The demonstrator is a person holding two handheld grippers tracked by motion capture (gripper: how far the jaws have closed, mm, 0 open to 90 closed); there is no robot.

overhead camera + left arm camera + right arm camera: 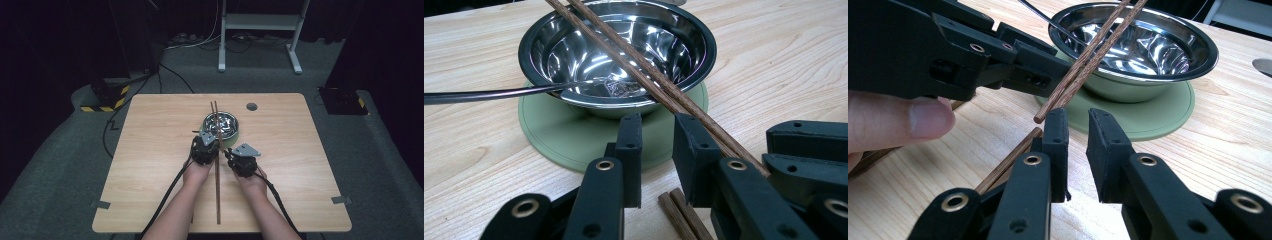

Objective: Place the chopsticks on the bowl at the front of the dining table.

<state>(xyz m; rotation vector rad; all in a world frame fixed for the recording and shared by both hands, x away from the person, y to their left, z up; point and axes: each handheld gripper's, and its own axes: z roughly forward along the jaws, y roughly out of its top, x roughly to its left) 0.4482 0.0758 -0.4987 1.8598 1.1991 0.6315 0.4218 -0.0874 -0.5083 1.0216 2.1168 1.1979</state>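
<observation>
Brown wooden chopsticks (217, 165) are lying across the shiny steel bowl (616, 55) between the left gripper (657, 150) and right gripper (1077, 145), both narrowly parted and gripping nothing, so any pickup appears not yet begun.

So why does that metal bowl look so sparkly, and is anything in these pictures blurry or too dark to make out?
High view: the table is lit while the room behind falls into near black. Left gripper view: the steel bowl throws bright rippled glare, and the nearest black jaw parts at the bottom look soft. Right gripper view: similar glare inside the bowl, with the near thumb slightly out of focus.
</observation>
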